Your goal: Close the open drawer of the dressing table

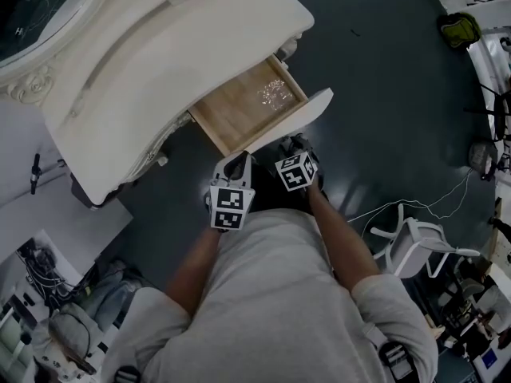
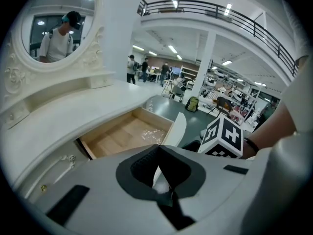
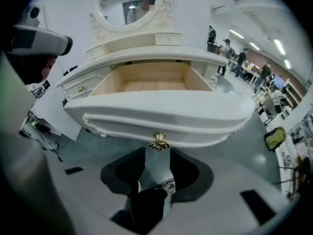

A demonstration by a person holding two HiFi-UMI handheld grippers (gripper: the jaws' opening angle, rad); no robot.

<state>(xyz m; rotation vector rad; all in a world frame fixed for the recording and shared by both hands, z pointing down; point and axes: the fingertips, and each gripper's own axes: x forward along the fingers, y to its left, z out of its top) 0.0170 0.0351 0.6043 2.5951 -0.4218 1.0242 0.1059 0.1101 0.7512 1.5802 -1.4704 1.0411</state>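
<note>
**Dressing table [image 1: 160, 54] stands with its drawer [image 1: 297, 116] open at the centre of the head view**

The wood-lined drawer juts toward the lower right. The right gripper [image 3: 157, 153], jaws spread, faces the drawer front, the gold knob [image 3: 159, 142] just ahead of its tips. The left gripper [image 2: 157, 148], jaws pressed together on nothing, hangs beside the drawer's near corner.
</note>
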